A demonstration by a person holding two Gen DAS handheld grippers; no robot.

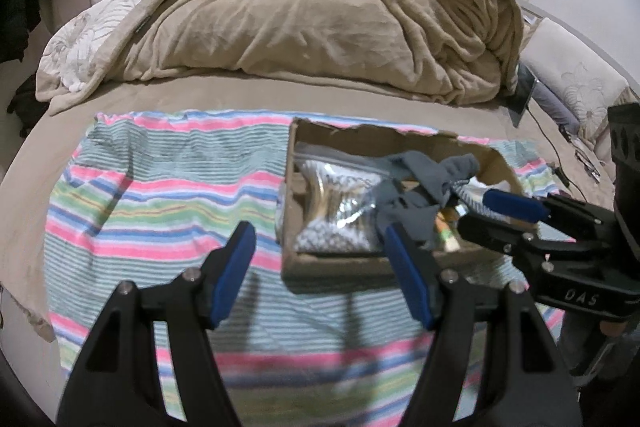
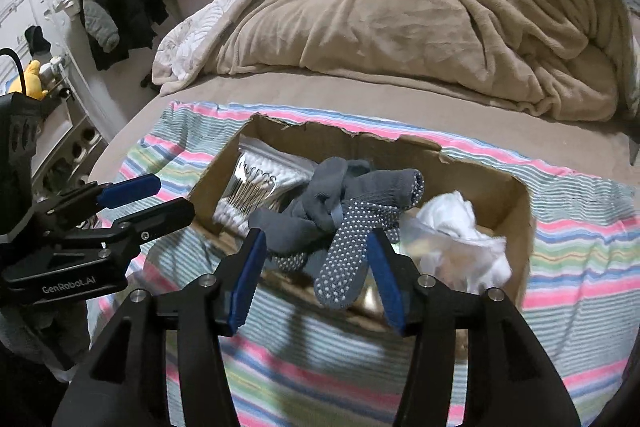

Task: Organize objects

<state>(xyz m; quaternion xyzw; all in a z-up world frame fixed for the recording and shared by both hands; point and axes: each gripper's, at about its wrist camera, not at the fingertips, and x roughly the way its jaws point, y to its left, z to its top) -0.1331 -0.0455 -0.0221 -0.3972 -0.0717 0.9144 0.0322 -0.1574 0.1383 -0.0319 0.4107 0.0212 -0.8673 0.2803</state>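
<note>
Both claws, the right gripper [image 2: 316, 275] and the left gripper [image 1: 320, 275], hang open and empty over the cardboard box [image 2: 516, 219] mid-towel, grey socks [image 2: 340, 219] and cotton swabs [image 2: 248, 187] already inside, apparently little left

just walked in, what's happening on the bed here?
A person with a handheld gripper in each hand is sorting things into a torn cardboard box on a striped towel on the bed. The box holds a bag of cotton swabs, grey grip socks and something white and crumpled. The right gripper is open, with the socks between its fingers. The left gripper is open beside the box, holding nothing.
</note>
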